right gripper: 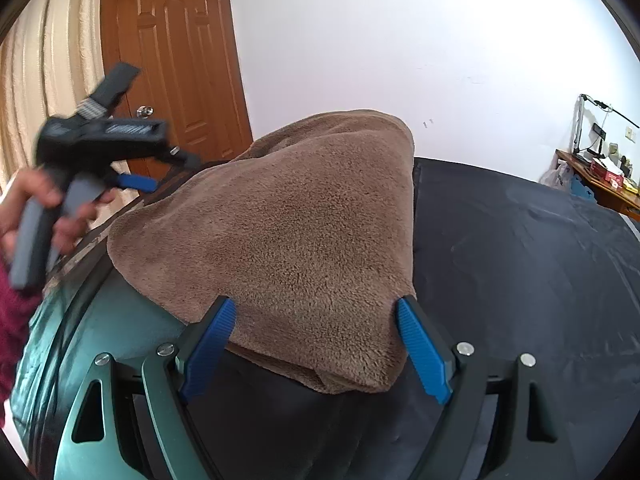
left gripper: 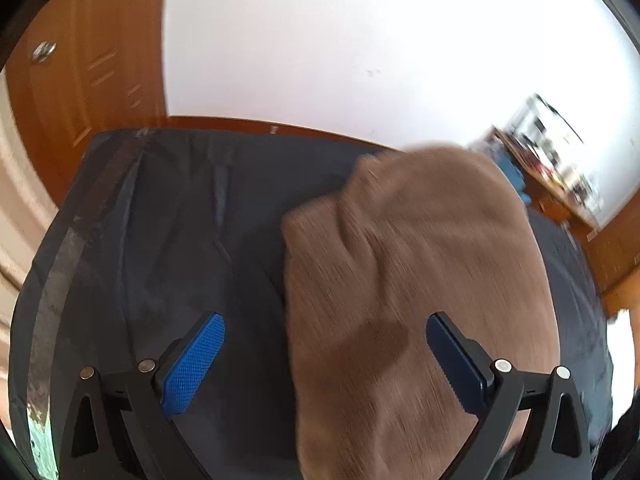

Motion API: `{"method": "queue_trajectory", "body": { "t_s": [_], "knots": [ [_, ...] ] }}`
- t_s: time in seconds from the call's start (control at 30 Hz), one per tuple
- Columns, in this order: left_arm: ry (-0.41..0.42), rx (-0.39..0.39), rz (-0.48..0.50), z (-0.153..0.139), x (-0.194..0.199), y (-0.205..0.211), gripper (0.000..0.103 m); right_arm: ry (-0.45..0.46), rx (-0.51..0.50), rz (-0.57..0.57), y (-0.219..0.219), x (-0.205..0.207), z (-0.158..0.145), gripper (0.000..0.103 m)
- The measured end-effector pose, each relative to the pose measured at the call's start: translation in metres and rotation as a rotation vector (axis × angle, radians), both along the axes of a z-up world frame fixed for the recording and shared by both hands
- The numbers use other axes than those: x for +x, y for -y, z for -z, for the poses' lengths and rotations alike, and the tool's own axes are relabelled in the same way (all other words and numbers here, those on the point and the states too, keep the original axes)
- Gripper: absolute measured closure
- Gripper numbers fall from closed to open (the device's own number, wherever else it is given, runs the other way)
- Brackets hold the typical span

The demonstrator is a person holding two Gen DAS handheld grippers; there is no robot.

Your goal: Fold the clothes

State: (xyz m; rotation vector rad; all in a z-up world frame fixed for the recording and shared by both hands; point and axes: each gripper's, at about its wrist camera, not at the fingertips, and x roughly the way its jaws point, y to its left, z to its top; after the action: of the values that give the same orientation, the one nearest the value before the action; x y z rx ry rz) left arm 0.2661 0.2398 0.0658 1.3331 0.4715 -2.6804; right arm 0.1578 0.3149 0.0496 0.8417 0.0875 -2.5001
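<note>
Cloth: a brown fleecy garment [right gripper: 280, 240], already folded into thick layers, lies on a table covered in black sheeting [right gripper: 520, 260]. Every place below is given relative to this cloth.
Right gripper: your right gripper [right gripper: 316, 344] straddles the cloth's near corner, blue pads standing wide apart on either side. Whether they brush the fleece I cannot tell; they do not clamp it.
Left gripper: your left gripper [left gripper: 324, 364] is spread wide and empty, one pad over bare sheeting beside the cloth's left edge, the other above the fleece.
Risk, dragging: if you close the right jaws this deep, I judge they would bunch several layers and pull the fold crooked.
Risk, sheeting: a low pinch could catch the black cover with the cloth and drag both.
Risk, edge: the cloth's left side sits near the table's edge, so a sideways tug could slide it off.
Right wrist view only: your hand [right gripper: 36, 208] holding the left tool, a red sleeve [right gripper: 12, 320], and the cloth's whole outline.
Left wrist view only: the bare sheeting left of the cloth, blurred.
Beyond: a wooden door [right gripper: 180, 60] and a white wall stand behind the cloth.
</note>
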Motion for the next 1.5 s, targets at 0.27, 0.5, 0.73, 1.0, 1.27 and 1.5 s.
{"method": "queue_trajectory", "body": {
  "t_s": [0.27,0.5,0.73,1.0,1.27,1.5],
  "knots": [
    [0.013,-0.057,0.016,0.02,0.019,-0.017,0.0,0.002,0.01,0.003,0.001,0.002,0.001,0.015],
    [0.009,0.038,-0.02,0.041,0.026,0.0,0.0,0.02,0.004,0.007,-0.002,-0.001,0.002,0.013],
    [-0.029,0.083,-0.037,0.056,0.032,0.006,0.0,0.052,-0.017,0.025,-0.01,-0.003,0.003,0.01],
    [-0.015,0.182,-0.085,0.053,0.04,0.014,0.0,0.015,-0.034,0.05,-0.024,-0.002,-0.006,0.001],
    [-0.065,0.174,-0.122,0.036,0.053,0.007,0.0,0.008,-0.062,0.156,-0.058,-0.016,-0.017,0.001],
    [-0.058,0.229,-0.121,0.054,0.057,0.002,0.0,-0.017,0.166,0.134,-0.036,-0.015,-0.009,0.001]
  ]
}}
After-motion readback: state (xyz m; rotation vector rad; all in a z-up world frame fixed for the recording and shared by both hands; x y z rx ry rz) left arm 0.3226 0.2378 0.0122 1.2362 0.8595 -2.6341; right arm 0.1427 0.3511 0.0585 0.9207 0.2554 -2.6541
